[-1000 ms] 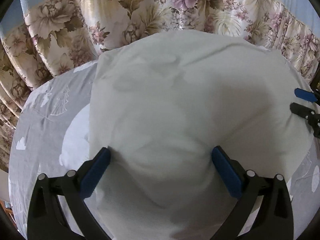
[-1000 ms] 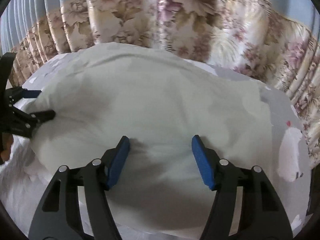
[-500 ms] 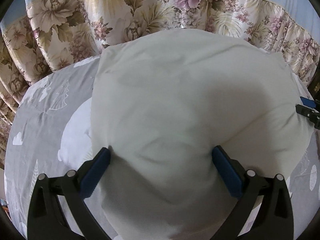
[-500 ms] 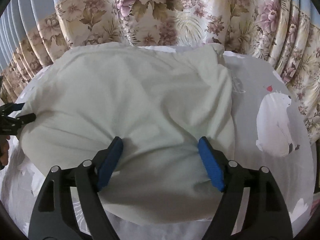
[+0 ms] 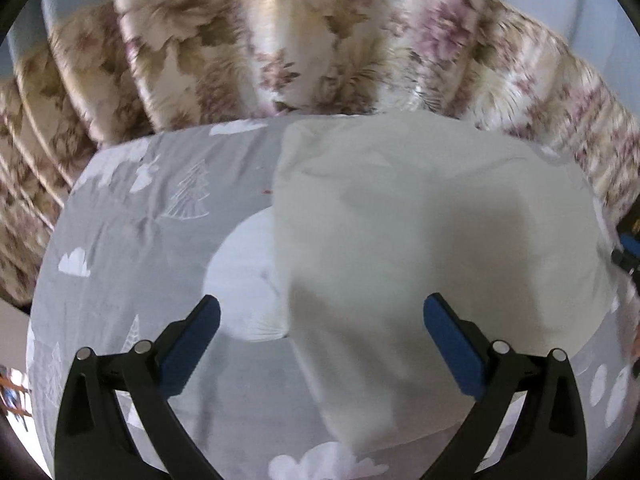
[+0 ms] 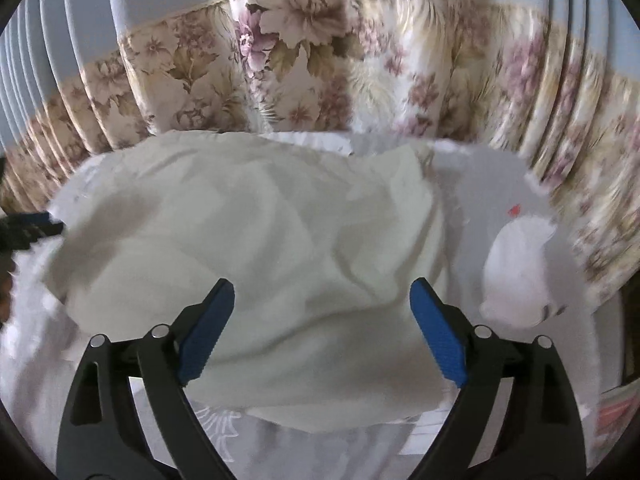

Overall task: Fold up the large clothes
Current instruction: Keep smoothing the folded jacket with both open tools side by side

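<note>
Clothing here is one pale cream garment [image 6: 256,264], lying folded on the grey printed bedsheet [image 5: 132,240] just ahead of and below both of my grippers. My right gripper [image 6: 322,322] has its jaws opening, already wide, with the near edge of the garment under the gap but no pad pressing on it. My left gripper [image 5: 320,344] stands wide too; the garment's left edge passes beneath the gap and the left pad sits over bare bedsheet. Neither holds anything.

What I judge could go wrong: the cloth is soft and puffed up with creases, so the top layer may spring back or slide off once nothing pins it. If a pad drags across the near edge as I pull away, it could catch and undo the fold. On my next pinch I might grab the bedsheet along with the garment, since both are thin and lie flat together. The far right corner [image 6: 416,160] looks bunched, which may leave the next fold crooked. Both views are smeared with motion, so I could misjudge where the edges lie.

Count: one garment, one bedsheet, one flowered curtain [image 6: 304,68] beyond the far edge, two grippers, four blue pads.
</note>
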